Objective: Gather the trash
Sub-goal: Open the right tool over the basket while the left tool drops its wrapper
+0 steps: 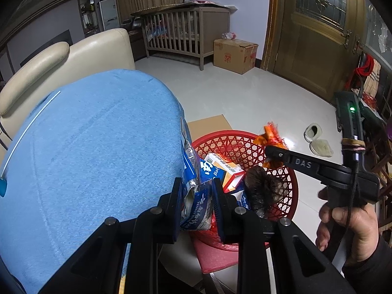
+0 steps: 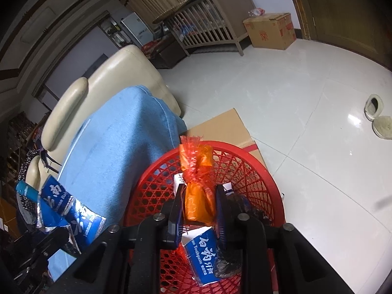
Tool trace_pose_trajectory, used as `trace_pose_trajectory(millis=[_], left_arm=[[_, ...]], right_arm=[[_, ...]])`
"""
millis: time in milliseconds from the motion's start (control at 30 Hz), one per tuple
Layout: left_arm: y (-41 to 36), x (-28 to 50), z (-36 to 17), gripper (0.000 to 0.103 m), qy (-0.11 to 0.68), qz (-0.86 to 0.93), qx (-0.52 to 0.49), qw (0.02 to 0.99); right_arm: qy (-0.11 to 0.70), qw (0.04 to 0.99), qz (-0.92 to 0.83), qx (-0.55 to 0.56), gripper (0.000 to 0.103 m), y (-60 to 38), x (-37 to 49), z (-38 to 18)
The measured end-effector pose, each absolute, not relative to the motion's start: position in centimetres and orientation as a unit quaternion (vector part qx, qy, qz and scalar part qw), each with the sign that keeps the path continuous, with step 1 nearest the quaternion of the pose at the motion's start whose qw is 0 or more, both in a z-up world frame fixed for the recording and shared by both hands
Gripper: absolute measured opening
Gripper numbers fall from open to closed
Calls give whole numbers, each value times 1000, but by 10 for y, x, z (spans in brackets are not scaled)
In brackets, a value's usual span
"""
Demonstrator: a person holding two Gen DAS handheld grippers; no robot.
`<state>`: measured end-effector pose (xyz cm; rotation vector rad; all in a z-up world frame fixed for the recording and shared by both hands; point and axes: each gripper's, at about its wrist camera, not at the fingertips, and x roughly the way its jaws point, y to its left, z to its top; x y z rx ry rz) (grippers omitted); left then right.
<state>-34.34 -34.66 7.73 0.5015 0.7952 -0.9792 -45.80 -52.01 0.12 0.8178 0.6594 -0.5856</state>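
Note:
My left gripper (image 1: 196,183) is shut on a crumpled blue and silver toothpaste wrapper (image 1: 196,203), held at the near left rim of a red mesh basket (image 1: 247,144). My right gripper (image 2: 201,188) is shut on an orange packet in red netting (image 2: 197,196), which hangs over the red basket (image 2: 247,171). In the left wrist view, the right gripper (image 1: 269,152) and the hand (image 1: 348,220) holding it come in from the right. Inside the basket lie a blue toothpaste box (image 2: 201,252), an orange and white box (image 1: 225,166) and a dark fuzzy clump (image 1: 262,188).
A blue cloth (image 1: 98,147) covers a cream sofa (image 1: 73,58) just left of the basket. Flat cardboard (image 2: 220,127) lies under the basket on the white tiled floor. A pair of slippers (image 1: 318,139) sits to the right. A wooden crib (image 1: 183,31) and a cardboard box (image 1: 235,54) stand far back.

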Motion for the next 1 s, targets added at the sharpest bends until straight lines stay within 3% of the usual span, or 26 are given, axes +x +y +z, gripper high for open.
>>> trace_pose_trajectory(millis=[33,100,133,167,900,933,1000], left_arm=[[-347,-343,76,24,370,-453,232,777],[-347,-342,75,24,372,-453,232,776],[-348,-341,75,24,373,-454,232,776],[-348,-341,75,24,374,-454,232,775],[-395,-341,41,26,415,-471,260,733],[-398,-342,39,29,416,-471,267,731],[-401,-345,37,64,410,-467,280,731]], right_arm=[[318,819,-279,387,27,-522,-456,-2],[330,809,-282,395,47,-525,-454,-7],[329,809,-281,398,69,-525,-455,-8],[327,810,-281,397,71,-525,-456,-7],[237,834,-323,381,71,-508,-520,65],[236,835,-322,379,71,-507,-519,66],[236,838,-320,374,71,-504,-518,70]])
